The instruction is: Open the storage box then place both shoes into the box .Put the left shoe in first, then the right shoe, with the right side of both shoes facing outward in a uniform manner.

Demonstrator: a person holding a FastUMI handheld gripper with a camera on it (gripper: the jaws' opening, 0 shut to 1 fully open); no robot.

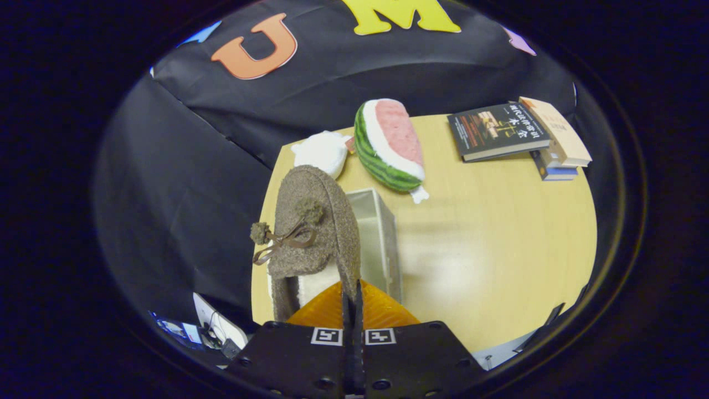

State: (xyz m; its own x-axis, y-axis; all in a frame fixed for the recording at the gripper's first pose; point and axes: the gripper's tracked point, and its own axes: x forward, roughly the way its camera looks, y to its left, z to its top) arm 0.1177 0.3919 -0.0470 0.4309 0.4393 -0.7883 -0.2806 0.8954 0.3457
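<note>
My gripper (352, 299) is shut on the rim of a brown felt shoe (313, 233), pinching its collar edge between the fingers. The shoe has pompoms and a thin bow on top, and a pale lining shows inside its opening. It hangs toe away from me, lifted above the wooden table (498, 233). Just past and beneath the shoe stands the open storage box (382, 238), clear-walled with its interior partly hidden by the shoe.
A watermelon-slice plush (390, 145) and a white plush (321, 152) lie beyond the box near the table's far edge. A stack of books (518, 136) sits at the far right corner. The table's left edge drops off beside the shoe.
</note>
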